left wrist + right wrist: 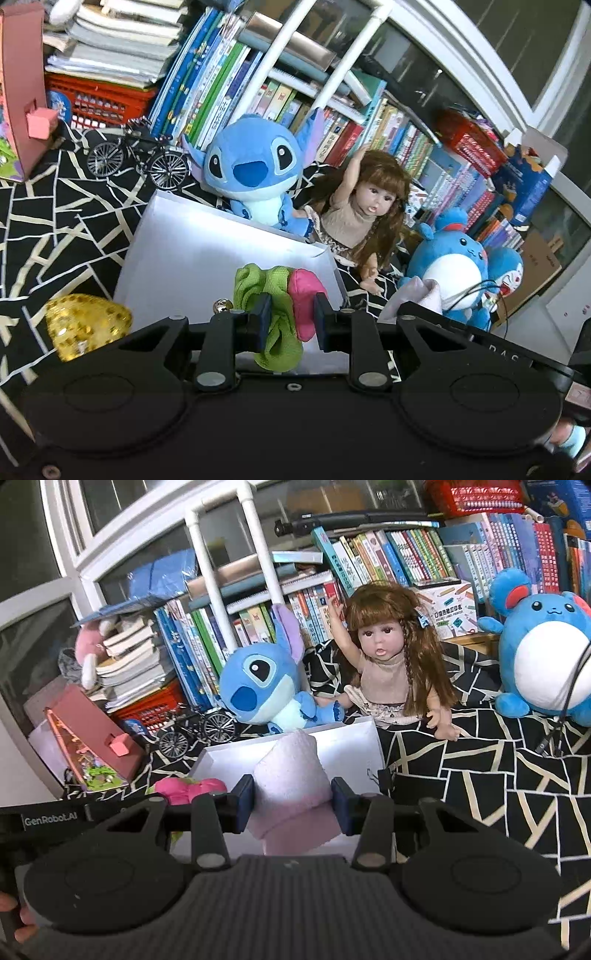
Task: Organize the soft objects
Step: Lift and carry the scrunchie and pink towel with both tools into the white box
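Spread underneath everything, a black cloth with a cream cracked-line pattern [480, 794]. Packed along the back, rows of upright colourful books [406, 557] behind white plastic pipes [258, 546], with a red plastic crate [99, 99] under a stack of papers. Centre stage on the cloth, a shallow white cardboard box [207, 251], open at the top. Propped just behind its far edge, a blue plush alien with big ears [251, 170]; beside that, a long-haired brown-haired doll in a beige dress [388, 657], one arm raised. Further to the doll's side, a round blue plush with a white belly [543, 657]. On the other side of the box, a pink house-shaped cardboard model [92, 734] and a small black metal bicycle model [136, 155].

Left gripper [290, 315] — narrow, pinched on a crumpled green and pink fabric toy [280, 306], held above the near part of the white box. Near it on the cloth, a shiny gold sequined heart-shaped pouch [85, 325].

Right gripper [291, 799] — clamped on a folded pale pink and white fluffy towel [291, 775], likewise over the white box. A black binder clip [382, 775] at the box's edge, just beside the right finger.
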The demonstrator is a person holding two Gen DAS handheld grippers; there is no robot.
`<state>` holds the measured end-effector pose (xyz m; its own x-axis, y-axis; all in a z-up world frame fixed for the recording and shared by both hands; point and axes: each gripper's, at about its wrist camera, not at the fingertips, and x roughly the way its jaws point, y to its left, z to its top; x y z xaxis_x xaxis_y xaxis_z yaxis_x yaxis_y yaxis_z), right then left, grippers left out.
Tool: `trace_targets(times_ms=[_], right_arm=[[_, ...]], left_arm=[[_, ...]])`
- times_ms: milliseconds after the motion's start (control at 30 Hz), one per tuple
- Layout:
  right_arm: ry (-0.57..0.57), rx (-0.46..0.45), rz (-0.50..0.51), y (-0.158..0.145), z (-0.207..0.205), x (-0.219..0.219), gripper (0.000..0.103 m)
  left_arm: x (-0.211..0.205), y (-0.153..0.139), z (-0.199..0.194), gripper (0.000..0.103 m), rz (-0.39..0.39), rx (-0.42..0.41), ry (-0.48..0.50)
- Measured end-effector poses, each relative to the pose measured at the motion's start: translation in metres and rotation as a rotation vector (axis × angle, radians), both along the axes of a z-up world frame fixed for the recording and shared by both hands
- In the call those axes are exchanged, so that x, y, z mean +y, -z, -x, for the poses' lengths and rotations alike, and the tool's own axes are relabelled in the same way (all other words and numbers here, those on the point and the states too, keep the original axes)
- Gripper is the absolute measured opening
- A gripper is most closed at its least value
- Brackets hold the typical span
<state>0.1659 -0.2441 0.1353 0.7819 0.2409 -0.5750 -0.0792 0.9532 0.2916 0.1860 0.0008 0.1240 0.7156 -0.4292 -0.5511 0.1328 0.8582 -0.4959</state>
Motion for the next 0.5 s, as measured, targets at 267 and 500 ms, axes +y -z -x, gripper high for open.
trace_targets(times_ms=[267,500], right_arm=[[0.004,0.07,0.061,0.031,-0.041,0.016,0.05],[0.016,0.142,0.088,0.06,-0.061,0.024,0.05]], left_arm=[[0.0,0.041,-0.053,0.023,0.077,0.105,-0.046],[-0.005,0.066,-0.066,0.023,0.041,0.133,-0.051]])
